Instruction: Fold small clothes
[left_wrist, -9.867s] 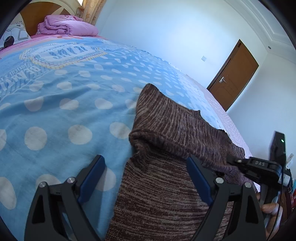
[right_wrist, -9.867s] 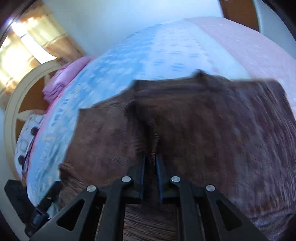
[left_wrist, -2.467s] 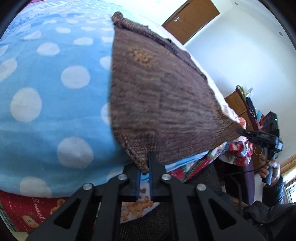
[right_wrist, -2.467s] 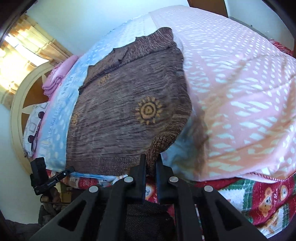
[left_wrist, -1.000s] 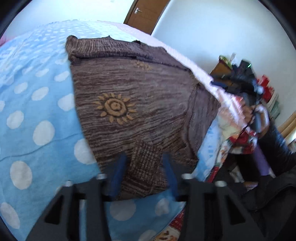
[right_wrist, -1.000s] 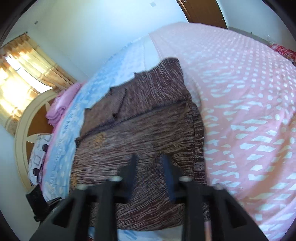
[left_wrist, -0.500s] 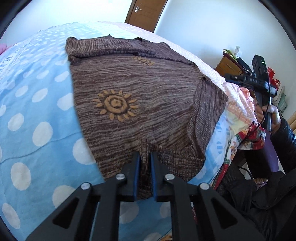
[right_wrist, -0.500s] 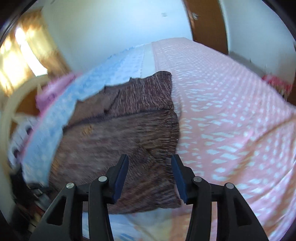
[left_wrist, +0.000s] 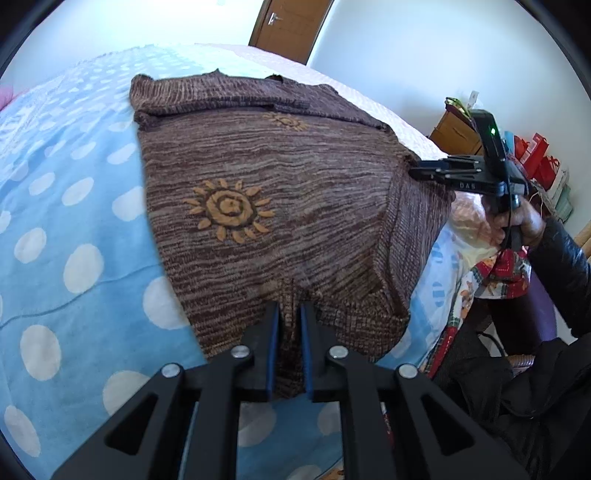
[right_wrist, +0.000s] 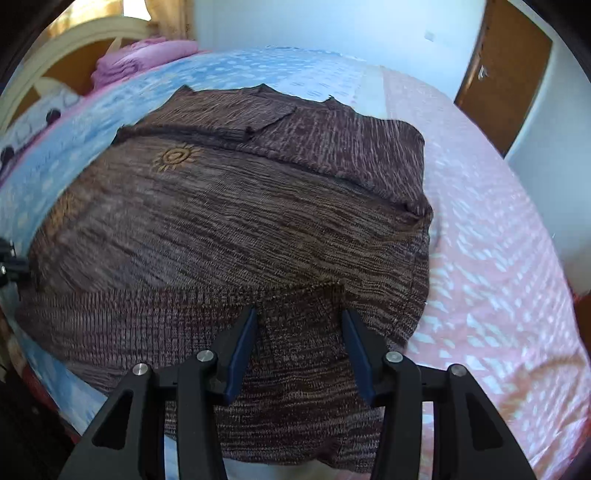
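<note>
On the bed (left_wrist: 66, 206) the brown sweater (left_wrist: 280, 206) lies spread flat, hem toward the near edge, collar far, its long axis running away from both grippers. Left gripper (left_wrist: 289, 314): jaws narrow, clamped on the ribbed hem near its middle. Right gripper (right_wrist: 299, 325): jaws wide, holding nothing, poised over the hem's right part; whether they touch the knit cannot be told. In the left view the right gripper sits at the sweater's right side edge. Judgement: a grip on the hem is half made. The left is engaged; the right must close on the hem before any lift toward the collar. No containers present.
</note>
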